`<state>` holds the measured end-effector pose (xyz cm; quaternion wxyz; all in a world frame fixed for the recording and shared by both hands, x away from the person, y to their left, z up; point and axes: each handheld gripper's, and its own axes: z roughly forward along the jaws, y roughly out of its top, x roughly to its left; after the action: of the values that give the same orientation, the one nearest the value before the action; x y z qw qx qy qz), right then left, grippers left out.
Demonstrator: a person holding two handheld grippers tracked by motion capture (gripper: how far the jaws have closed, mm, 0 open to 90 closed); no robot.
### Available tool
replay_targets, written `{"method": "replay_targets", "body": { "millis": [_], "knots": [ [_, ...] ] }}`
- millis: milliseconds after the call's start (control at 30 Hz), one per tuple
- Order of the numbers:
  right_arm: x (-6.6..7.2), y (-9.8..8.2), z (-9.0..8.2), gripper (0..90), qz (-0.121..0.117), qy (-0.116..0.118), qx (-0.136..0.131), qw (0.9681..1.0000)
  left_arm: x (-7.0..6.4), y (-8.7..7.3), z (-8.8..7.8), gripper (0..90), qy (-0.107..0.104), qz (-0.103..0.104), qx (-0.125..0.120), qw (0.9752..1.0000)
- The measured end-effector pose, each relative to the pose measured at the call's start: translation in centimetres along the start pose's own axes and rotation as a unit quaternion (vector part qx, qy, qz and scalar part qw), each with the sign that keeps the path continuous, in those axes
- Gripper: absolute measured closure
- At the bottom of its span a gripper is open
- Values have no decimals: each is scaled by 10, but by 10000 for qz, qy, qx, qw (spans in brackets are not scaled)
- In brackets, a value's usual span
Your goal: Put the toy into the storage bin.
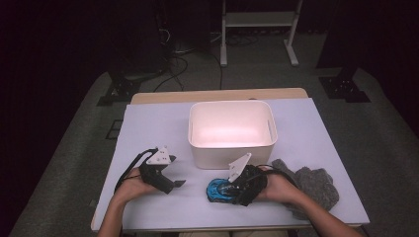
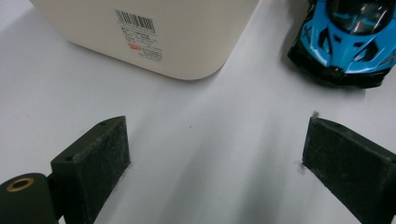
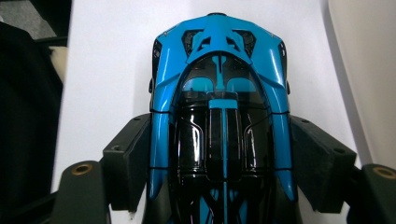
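Your right gripper [image 3: 219,163] clasps the blue toy car [image 3: 219,107] by its flanks, just in front of the white bin [image 1: 232,129]. It looks light, rigid and glossy, so squeeze mid-body. Your left gripper [image 2: 215,154] stands released.

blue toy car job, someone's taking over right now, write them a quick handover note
Right gripper: jaws on both flanks of the blue toy car, gripping it by the look of it; the car sits on the table, just in front of the white bin.
Left gripper: open, nothing between its jaws, resting on the table left of the car.
Grey cloth: untouched, to the right.
Done: car grasped.
Left: probably lift it into the bin, whose visible inside looks empty.
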<state>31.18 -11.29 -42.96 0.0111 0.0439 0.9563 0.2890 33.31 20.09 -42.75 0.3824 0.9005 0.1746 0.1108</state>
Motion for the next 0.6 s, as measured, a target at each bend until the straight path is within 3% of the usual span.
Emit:
{"method": "replay_targets", "body": {
  "millis": [233, 600],
  "knots": [
    [8, 14, -21, 274, -87, 120, -137, 9998, 0, 0, 0, 70, -9, -16, -25, 10000],
    [17, 39, -68, 274, -269, 65, -332, 9991, 1, -1, -1, 70, -7, -19, -36, 10000]
  ]
}}
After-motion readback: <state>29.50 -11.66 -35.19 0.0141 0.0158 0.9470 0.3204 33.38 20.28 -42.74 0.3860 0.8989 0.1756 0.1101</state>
